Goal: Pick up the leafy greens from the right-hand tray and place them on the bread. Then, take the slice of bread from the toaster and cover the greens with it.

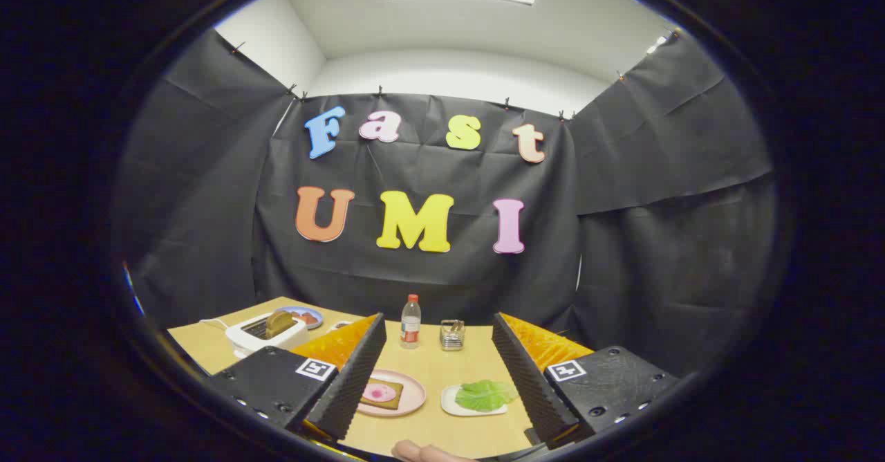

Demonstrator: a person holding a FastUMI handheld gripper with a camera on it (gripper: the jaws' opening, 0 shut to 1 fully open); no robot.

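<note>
Lettuce (485, 394) is the first target: the single green leaf lies on a small white tray (451, 404), just ahead of the right finger and well below it on the wooden table (442, 372). The gripper (440, 362) hangs high, its fingers spread wide and holding nothing. To do this step well, I judge it should drop toward the leaf, straddle its raised middle and close gently, since a limp leaf will likely fold or slip from a hard pinch. It then needs a short carry to the pink plate (408, 394) beside the tray, where one bread slice (382, 394) with a pink topping waits.

Counted: one leaf, one white tray, one pink plate, two bread slices, the second (279, 321) standing in the white toaster (266, 335); also one bottle (411, 321), one small metal holder (452, 335) and one blue plate (304, 315) behind the toaster.
</note>
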